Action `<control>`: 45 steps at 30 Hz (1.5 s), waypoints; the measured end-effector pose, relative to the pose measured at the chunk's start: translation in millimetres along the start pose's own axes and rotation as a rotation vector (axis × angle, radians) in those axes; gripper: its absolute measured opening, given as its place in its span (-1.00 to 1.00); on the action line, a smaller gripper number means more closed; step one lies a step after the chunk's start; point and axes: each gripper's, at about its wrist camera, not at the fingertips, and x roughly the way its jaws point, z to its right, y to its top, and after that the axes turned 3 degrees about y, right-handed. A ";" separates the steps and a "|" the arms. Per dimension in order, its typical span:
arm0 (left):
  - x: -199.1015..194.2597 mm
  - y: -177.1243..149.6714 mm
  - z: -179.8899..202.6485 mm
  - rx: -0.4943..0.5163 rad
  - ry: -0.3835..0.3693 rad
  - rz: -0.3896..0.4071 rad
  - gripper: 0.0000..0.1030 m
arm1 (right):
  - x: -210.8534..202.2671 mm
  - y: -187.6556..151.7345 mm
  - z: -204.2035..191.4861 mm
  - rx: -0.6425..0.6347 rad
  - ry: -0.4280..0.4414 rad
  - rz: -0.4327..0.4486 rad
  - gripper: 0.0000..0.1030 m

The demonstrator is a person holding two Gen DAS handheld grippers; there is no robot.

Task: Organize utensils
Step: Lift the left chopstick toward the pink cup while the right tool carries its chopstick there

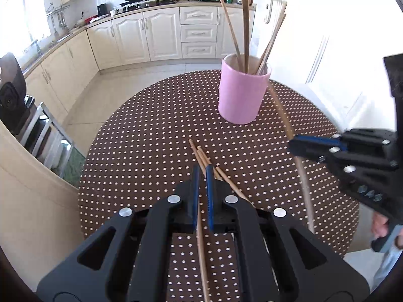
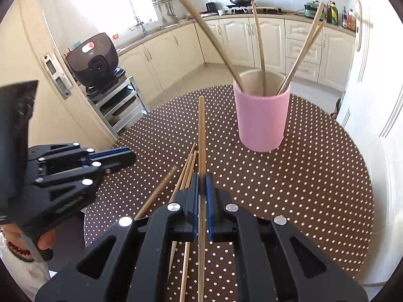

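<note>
A pink cup (image 1: 241, 95) (image 2: 262, 120) stands on the far side of the round dotted table (image 1: 151, 138) (image 2: 314, 188) with several chopsticks (image 1: 245, 25) (image 2: 259, 45) upright in it. My left gripper (image 1: 202, 176) (image 2: 131, 156) is shut, and a chopstick (image 1: 202, 251) runs lengthwise between its pads. My right gripper (image 2: 201, 178) (image 1: 292, 146) is shut on another chopstick (image 2: 201, 125) (image 1: 284, 118), whose tip points toward the cup. Both grippers hover above the table. Loose chopsticks (image 1: 234, 188) (image 2: 156, 193) lie on the near part of the table, between the two grippers.
A black appliance (image 2: 98, 60) (image 1: 10, 93) sits on a metal rack left of the table. A white door (image 2: 377, 100) stands close on the right. Kitchen cabinets (image 1: 161, 35) line the far wall. A person's hands (image 2: 45, 241) (image 1: 380, 226) grip the handles.
</note>
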 end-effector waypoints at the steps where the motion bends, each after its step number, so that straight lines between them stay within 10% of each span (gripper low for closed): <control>1: 7.0 0.8 4.2 -0.001 0.008 -0.024 -0.87 | 2.4 2.3 -2.5 0.002 0.001 -0.003 -0.91; 4: 18.3 -1.2 0.3 -0.027 -0.001 -0.079 -0.81 | 8.3 -0.8 0.5 0.014 0.004 -0.021 -0.91; 8: 27.8 -7.8 -6.0 -0.045 0.016 -0.103 0.23 | 23.2 -5.1 0.0 0.026 0.007 -0.055 -0.91; 13: 46.4 -15.0 -8.6 -0.023 0.026 -0.159 0.20 | 33.7 -7.2 -1.0 0.030 0.011 -0.078 -0.91; 17: 72.0 -19.7 -10.0 -0.028 0.007 -0.227 -0.31 | 38.6 -6.7 -1.4 0.027 0.012 -0.087 -0.91; 23: 89.3 -25.9 -9.9 -0.016 0.004 -0.258 -0.34 | 42.7 -7.8 -2.8 0.027 0.014 -0.094 -0.91; 26: 91.4 -25.4 -11.1 -0.015 -0.013 -0.254 -0.86 | 43.6 -7.1 -3.4 0.029 0.014 -0.093 -0.91; 29: 90.6 -22.8 -7.8 0.000 -0.032 -0.249 -0.88 | 42.3 -6.3 -3.7 0.030 0.014 -0.087 -0.91; 45: -27.9 27.8 -19.1 -0.090 -0.067 0.111 -0.89 | -17.3 17.7 2.2 0.027 -0.016 0.057 -0.91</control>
